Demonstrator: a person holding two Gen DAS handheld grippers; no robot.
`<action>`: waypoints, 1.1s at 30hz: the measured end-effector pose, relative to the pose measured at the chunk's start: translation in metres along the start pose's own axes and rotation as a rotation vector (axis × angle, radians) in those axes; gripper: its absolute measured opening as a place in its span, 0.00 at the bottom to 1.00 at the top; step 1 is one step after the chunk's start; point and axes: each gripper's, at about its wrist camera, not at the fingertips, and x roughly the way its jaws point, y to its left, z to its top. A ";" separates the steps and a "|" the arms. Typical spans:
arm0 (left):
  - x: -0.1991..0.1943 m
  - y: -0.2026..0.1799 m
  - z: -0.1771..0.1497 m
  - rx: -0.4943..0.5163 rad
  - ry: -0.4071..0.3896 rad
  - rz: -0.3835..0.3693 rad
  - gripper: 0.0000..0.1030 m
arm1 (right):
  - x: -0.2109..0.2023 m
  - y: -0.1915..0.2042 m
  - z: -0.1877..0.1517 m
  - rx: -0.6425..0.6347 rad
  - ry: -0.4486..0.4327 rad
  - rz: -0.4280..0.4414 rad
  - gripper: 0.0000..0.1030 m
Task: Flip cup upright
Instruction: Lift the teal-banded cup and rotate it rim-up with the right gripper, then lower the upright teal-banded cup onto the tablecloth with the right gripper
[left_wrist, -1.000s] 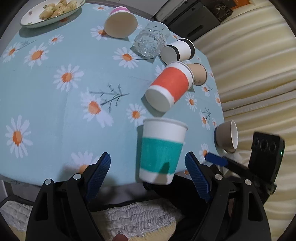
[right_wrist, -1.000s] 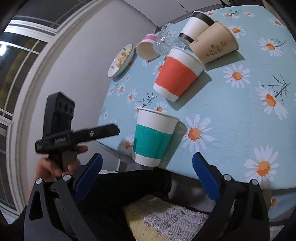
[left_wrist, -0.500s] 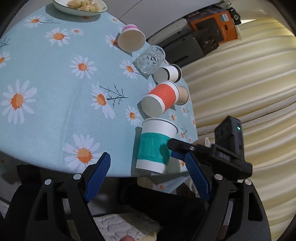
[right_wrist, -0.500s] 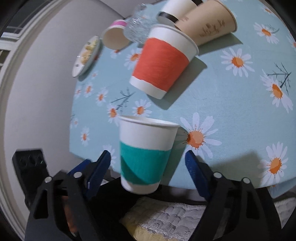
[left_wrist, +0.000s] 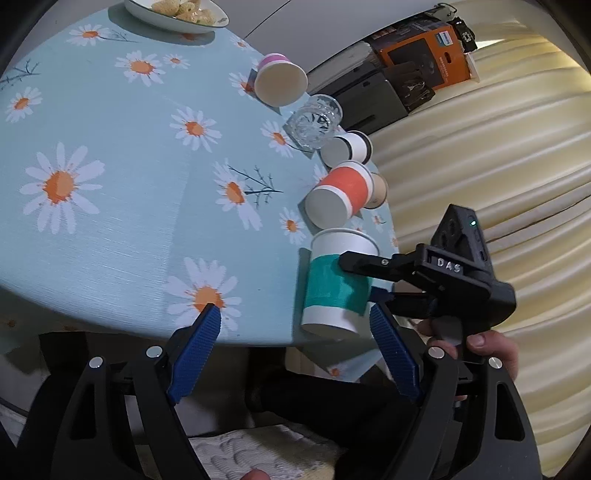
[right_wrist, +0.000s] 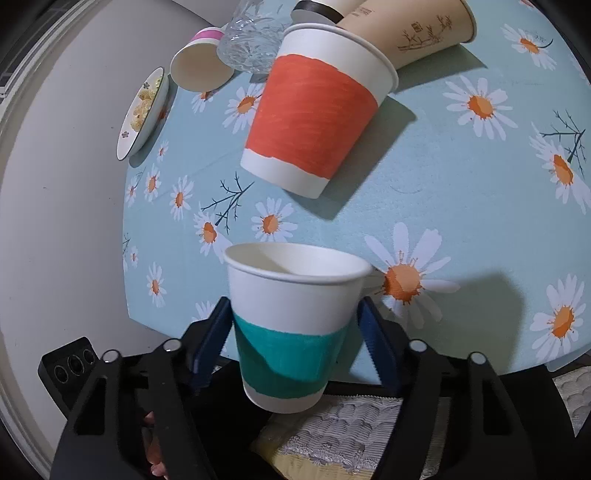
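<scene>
A white paper cup with a teal band (right_wrist: 288, 332) stands upright at the near edge of the daisy tablecloth (right_wrist: 461, 206). My right gripper (right_wrist: 295, 325) has closed in on it, a blue pad on each side of its wall. The cup also shows in the left wrist view (left_wrist: 336, 284), with the right gripper (left_wrist: 373, 280) around it. My left gripper (left_wrist: 295, 332) is open and empty, just left of and below the cup. An orange-banded cup (right_wrist: 314, 118) lies on its side behind it.
Further back lie a tan cup (right_wrist: 417, 33), a black-banded cup (left_wrist: 347, 149), a clear glass (left_wrist: 314, 122) and a pink-rimmed cup (left_wrist: 279, 81), all on their sides. A plate of snacks (left_wrist: 177, 14) sits at the far edge. Cream curtains (left_wrist: 498, 147) hang right.
My right gripper has moved in and closed around the teal cup, which now fills its view. My left gripper has drawn back to the left and stays open.
</scene>
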 end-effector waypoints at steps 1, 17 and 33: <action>-0.001 0.000 0.000 0.004 -0.003 0.003 0.78 | 0.000 0.001 0.000 0.000 -0.001 -0.004 0.65; -0.003 0.006 0.001 -0.004 -0.039 0.026 0.78 | -0.064 0.036 -0.057 -0.281 -0.432 -0.069 0.64; -0.009 0.008 0.006 0.002 -0.106 0.055 0.78 | -0.016 0.034 -0.116 -0.503 -0.995 -0.267 0.64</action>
